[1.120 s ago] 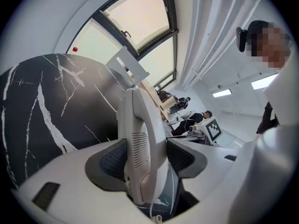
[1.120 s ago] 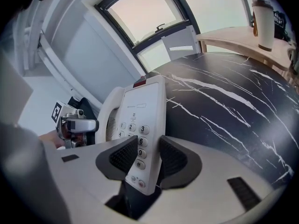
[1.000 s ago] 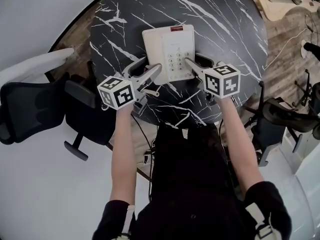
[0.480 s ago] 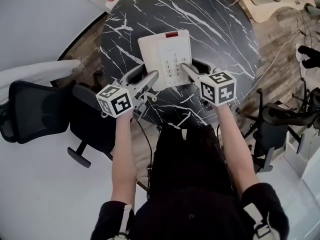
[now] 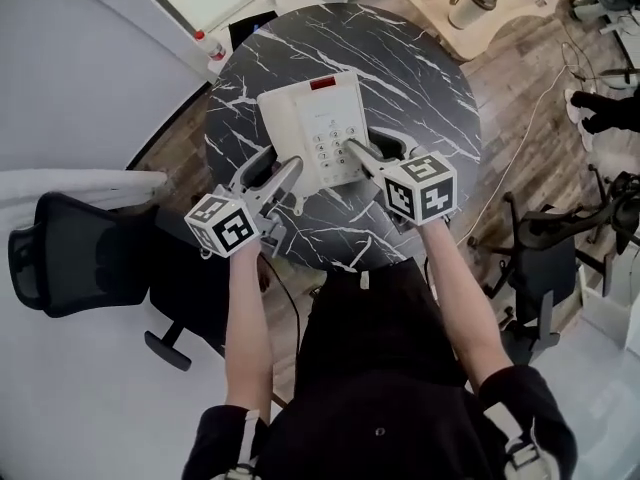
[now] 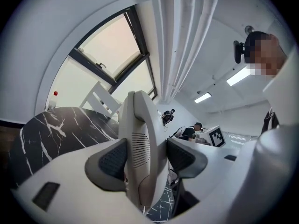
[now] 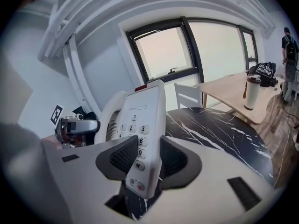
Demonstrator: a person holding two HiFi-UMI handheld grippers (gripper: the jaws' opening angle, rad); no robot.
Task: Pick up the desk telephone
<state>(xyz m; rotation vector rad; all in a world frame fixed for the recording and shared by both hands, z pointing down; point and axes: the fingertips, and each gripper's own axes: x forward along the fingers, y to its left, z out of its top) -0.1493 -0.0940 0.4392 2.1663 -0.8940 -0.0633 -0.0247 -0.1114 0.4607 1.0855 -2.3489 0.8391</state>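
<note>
The white desk telephone hangs in the air above the round black marble table, gripped from both sides. My left gripper is shut on its left edge, where the handset lies. In the left gripper view the handset side stands upright between the dark pads of that gripper. My right gripper is shut on the phone's right edge by the keypad. In the right gripper view the keypad runs up between the pads of this gripper, with the table below.
A black office chair stands at the left and another chair at the right. A wooden table with a cup is at the back right. A red-capped bottle stands on the floor by the table's far left edge.
Both grippers have risen together with the telephone held between them, lifting it off the marble table. The table now looks smaller and farther below.
</note>
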